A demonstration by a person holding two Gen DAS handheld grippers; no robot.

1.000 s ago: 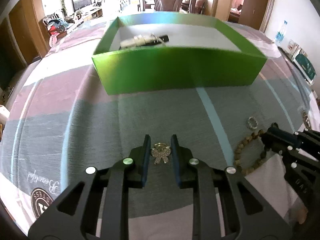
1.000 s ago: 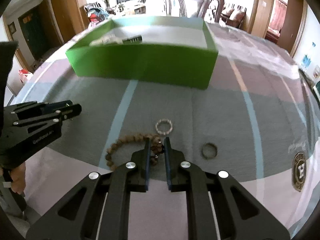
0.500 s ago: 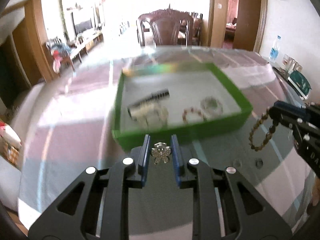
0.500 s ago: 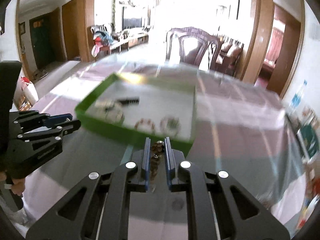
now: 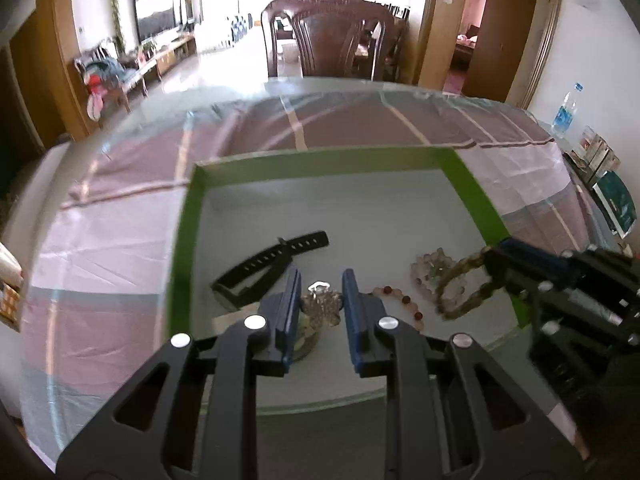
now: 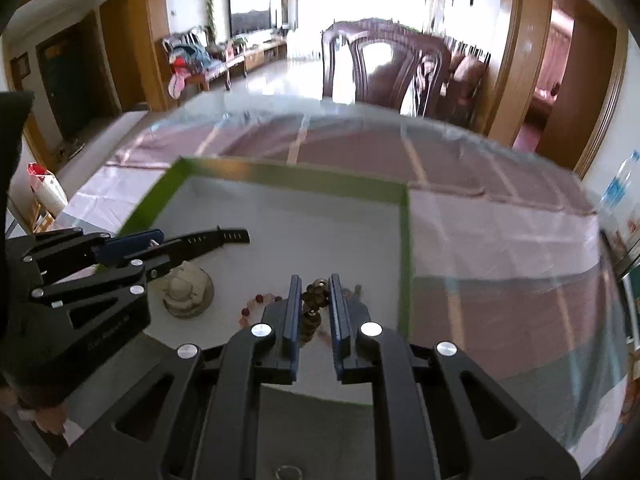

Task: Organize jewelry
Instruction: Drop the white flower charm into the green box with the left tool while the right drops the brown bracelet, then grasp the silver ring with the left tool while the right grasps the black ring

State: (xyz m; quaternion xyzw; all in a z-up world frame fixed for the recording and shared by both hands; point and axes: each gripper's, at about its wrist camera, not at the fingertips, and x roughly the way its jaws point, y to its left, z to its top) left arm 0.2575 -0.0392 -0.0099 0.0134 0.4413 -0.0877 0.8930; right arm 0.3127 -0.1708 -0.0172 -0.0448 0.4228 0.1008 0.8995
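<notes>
A green box [image 5: 182,248] with a white floor lies on the table; it also shows in the right wrist view [image 6: 404,264]. My left gripper [image 5: 320,300] is shut on a sparkly brooch [image 5: 322,308] and holds it above the box's near left part. My right gripper [image 6: 315,300] is shut on a brown wooden bead bracelet [image 6: 314,312], which hangs over the box's near right part [image 5: 460,288]. In the box lie a black watch strap [image 5: 276,258], a pale watch face [image 6: 186,288], a red bead bracelet [image 5: 400,300] and a pale crystal bracelet [image 5: 430,270].
The table wears a striped pink and grey cloth [image 5: 120,240]. A small ring [image 6: 288,472] lies on the cloth near my right gripper's base. A dark wooden chair [image 5: 332,40] stands behind the table. A water bottle [image 5: 566,110] and boxes stand at the far right.
Both grippers have lifted their pieces off the cloth and moved forward from in front of the box to above its inside. The box now lies close beneath them.
</notes>
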